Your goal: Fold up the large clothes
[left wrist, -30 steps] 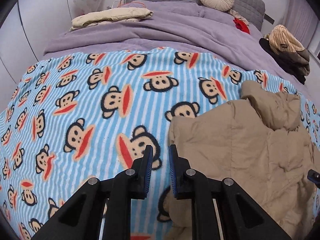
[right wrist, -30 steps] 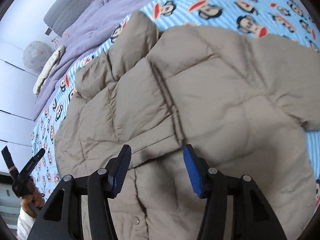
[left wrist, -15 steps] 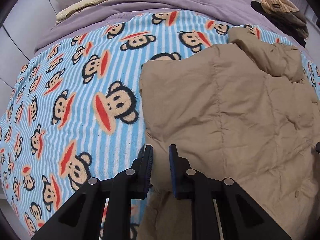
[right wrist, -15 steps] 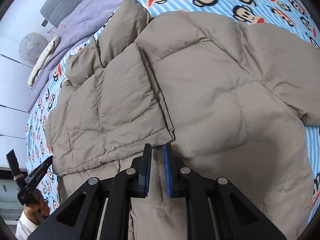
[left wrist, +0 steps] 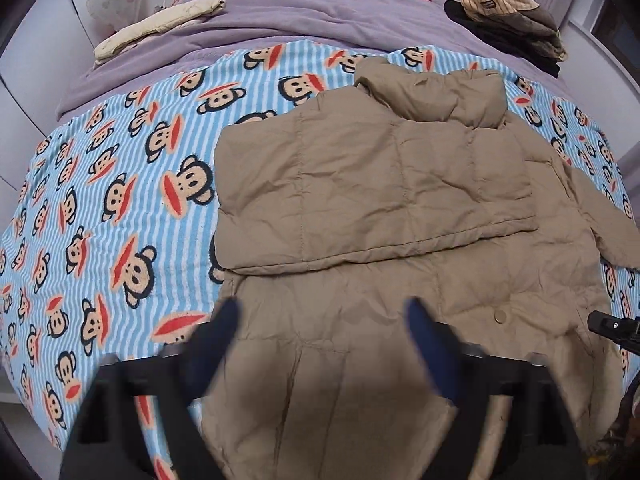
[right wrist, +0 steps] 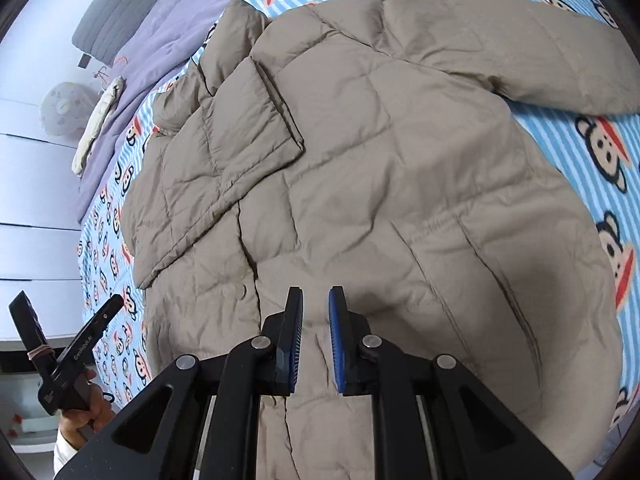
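The left gripper (left wrist: 320, 344) jaws are opening, nothing between them, freeing the folded sleeve across the tan quilted puffer jacket (left wrist: 400, 184); the right gripper (right wrist: 315, 336) is nearly together, empty.

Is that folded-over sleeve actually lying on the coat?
Touching. The left wrist view shows the folded sleeve lying flat across the tan coat, no gap at its edge.

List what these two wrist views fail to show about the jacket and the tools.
- Left tool: motion-blurred in the left wrist view as it opens over the jacket; pad edges unreadable.
- Jacket hem: hidden behind the right tool in the right wrist view.
- Right sleeve: cuff cut off by the frame edge.
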`<state>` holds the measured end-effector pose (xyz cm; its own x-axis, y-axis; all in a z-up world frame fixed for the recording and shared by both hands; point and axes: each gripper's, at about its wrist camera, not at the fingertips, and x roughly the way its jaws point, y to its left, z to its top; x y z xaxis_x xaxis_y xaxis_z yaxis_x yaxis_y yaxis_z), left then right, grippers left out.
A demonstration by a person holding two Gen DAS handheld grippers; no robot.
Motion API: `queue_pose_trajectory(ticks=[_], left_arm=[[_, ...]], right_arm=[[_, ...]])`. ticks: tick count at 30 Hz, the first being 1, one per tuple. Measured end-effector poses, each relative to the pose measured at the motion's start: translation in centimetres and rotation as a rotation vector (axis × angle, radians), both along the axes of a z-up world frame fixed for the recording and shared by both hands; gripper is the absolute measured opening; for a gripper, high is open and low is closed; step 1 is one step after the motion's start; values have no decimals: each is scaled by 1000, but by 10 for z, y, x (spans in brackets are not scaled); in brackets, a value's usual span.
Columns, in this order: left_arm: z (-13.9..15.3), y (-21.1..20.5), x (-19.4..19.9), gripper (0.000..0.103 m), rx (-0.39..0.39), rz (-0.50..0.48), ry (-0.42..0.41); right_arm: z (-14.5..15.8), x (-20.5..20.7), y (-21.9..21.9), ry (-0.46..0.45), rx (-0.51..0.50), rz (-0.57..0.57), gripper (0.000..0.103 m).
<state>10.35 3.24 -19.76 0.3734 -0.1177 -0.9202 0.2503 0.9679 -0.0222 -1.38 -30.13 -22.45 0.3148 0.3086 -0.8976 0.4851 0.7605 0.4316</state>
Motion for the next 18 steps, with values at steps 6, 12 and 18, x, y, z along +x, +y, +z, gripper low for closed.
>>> queue_pose_trajectory(ticks=[6, 12, 18], left_arm=[[21, -13, -26, 103, -27, -80, -25], [36, -15, -36, 103, -61, -80, -58], [40, -18, -36, 103, -34, -99, -49]], right_arm=[[18, -27, 6, -17, -9, -50, 46], [33, -42, 12, -43, -17, -83, 54], [50, -51, 12, -90, 11, -118, 78]])
